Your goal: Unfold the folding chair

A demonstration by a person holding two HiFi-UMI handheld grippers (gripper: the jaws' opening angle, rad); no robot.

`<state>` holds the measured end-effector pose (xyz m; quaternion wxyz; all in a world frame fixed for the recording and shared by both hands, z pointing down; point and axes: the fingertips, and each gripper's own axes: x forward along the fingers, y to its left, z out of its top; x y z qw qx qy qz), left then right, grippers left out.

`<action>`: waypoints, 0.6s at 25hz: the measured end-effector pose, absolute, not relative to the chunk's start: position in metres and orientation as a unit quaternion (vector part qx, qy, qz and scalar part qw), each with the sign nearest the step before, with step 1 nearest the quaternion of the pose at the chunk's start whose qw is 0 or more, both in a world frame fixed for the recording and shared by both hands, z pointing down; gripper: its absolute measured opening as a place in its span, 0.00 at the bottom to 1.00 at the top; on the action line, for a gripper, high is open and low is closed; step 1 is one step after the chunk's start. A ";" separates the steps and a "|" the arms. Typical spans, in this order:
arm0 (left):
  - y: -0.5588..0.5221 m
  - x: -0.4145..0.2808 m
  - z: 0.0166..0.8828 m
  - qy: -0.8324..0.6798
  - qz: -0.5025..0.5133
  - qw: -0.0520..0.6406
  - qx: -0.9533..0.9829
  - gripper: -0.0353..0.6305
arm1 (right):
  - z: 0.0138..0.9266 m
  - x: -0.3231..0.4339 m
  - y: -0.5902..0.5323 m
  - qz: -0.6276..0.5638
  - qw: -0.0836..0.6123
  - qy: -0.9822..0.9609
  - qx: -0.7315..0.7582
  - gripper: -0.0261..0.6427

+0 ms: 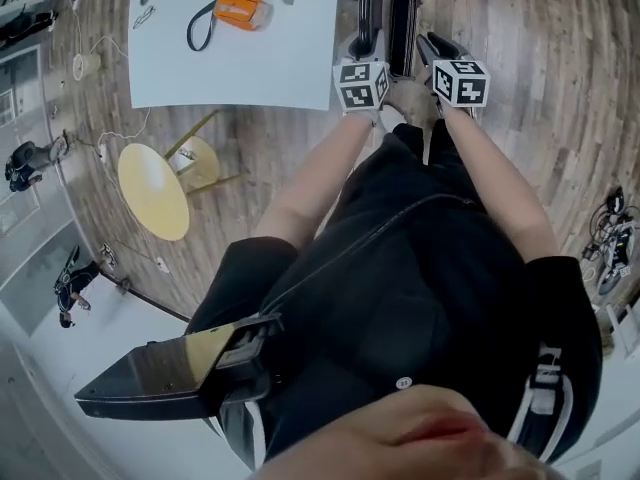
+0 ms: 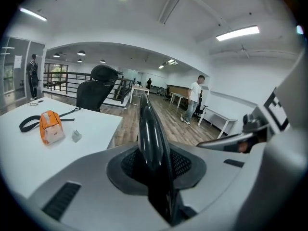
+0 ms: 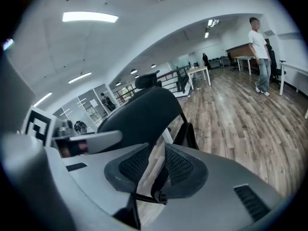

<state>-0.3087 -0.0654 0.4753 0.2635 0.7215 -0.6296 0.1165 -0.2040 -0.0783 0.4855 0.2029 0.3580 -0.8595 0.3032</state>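
The black folding chair stands folded on the wood floor in front of me, beside the white table. My left gripper is at its left edge; in the left gripper view a glossy black chair panel fills the gap between the pads, which press on it. My right gripper is at the chair's right side. In the right gripper view the pads stand apart, with a thin black frame tube in the gap and floor showing beside it. The chair's back rises just beyond.
The white table to the left holds an orange pouch and a black strap. A yellow round stool stands on the floor at the left. A black office chair sits behind the table. A person stands farther off.
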 end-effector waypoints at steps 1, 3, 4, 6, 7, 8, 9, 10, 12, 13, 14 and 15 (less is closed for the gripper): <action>-0.066 -0.305 0.474 -0.629 0.118 0.261 0.723 0.17 | 0.501 -0.204 -0.082 0.312 0.213 -0.852 0.363 0.18; -0.065 -0.300 0.472 -0.629 0.121 0.257 0.723 0.17 | 0.533 -0.205 -0.087 0.323 0.237 -0.838 0.370 0.23; -0.064 -0.299 0.472 -0.630 0.123 0.257 0.722 0.17 | 0.549 -0.207 -0.088 0.330 0.247 -0.832 0.372 0.25; -0.060 -0.298 0.472 -0.632 0.126 0.258 0.719 0.17 | 0.581 -0.212 -0.089 0.347 0.265 -0.818 0.374 0.28; -0.060 -0.297 0.473 -0.634 0.126 0.259 0.718 0.17 | 0.596 -0.214 -0.090 0.354 0.273 -0.811 0.376 0.30; -0.060 -0.296 0.473 -0.635 0.125 0.259 0.717 0.17 | 0.608 -0.216 -0.092 0.360 0.281 -0.805 0.378 0.32; -0.061 -0.294 0.472 -0.636 0.124 0.259 0.716 0.17 | 0.618 -0.219 -0.094 0.362 0.288 -0.801 0.379 0.34; -0.062 -0.293 0.471 -0.637 0.123 0.259 0.716 0.17 | 0.626 -0.223 -0.096 0.363 0.295 -0.798 0.379 0.34; -0.064 -0.290 0.469 -0.636 0.124 0.256 0.717 0.17 | 0.635 -0.232 -0.098 0.362 0.306 -0.796 0.377 0.36; -0.064 -0.287 0.469 -0.636 0.126 0.254 0.718 0.17 | 0.638 -0.237 -0.099 0.365 0.308 -0.795 0.375 0.36; -0.064 -0.285 0.468 -0.635 0.127 0.253 0.719 0.17 | 0.641 -0.243 -0.097 0.374 0.306 -0.793 0.371 0.37; -0.064 -0.282 0.468 -0.634 0.128 0.252 0.720 0.17 | 0.645 -0.248 -0.095 0.387 0.302 -0.790 0.367 0.39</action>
